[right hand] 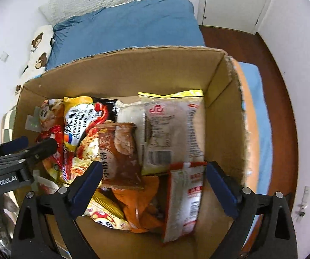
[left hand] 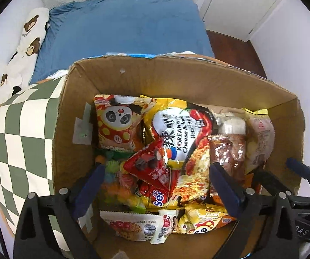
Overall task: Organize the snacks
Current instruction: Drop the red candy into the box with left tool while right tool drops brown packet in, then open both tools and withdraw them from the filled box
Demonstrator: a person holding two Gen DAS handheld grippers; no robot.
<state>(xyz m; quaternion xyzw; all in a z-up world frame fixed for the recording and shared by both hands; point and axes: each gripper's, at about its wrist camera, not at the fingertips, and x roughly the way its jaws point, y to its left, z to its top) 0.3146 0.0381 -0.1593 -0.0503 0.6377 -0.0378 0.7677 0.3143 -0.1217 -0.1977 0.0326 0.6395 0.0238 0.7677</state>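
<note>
An open cardboard box (left hand: 176, 75) (right hand: 133, 69) holds several snack packets. A Korean cheese noodle pack (left hand: 183, 133) (right hand: 81, 120) lies in the middle, a panda packet (left hand: 118, 125) at the left, a red packet (left hand: 152, 168) in front. A brown packet (right hand: 120, 151), a pale yellow-edged bag (right hand: 172, 129) and a red-and-white packet (right hand: 185, 196) lie on the right side. My left gripper (left hand: 157, 170) is open above the red packet, holding nothing. My right gripper (right hand: 155, 170) is open above the brown and red-and-white packets, holding nothing.
The box stands on a green-and-white checkered cloth (left hand: 23, 133). Behind it is a bed with a blue cover (left hand: 122, 28) and a bear-print pillow (left hand: 29, 34). Dark wood floor (right hand: 252, 43) and white cabinet doors (right hand: 230, 0) lie to the right.
</note>
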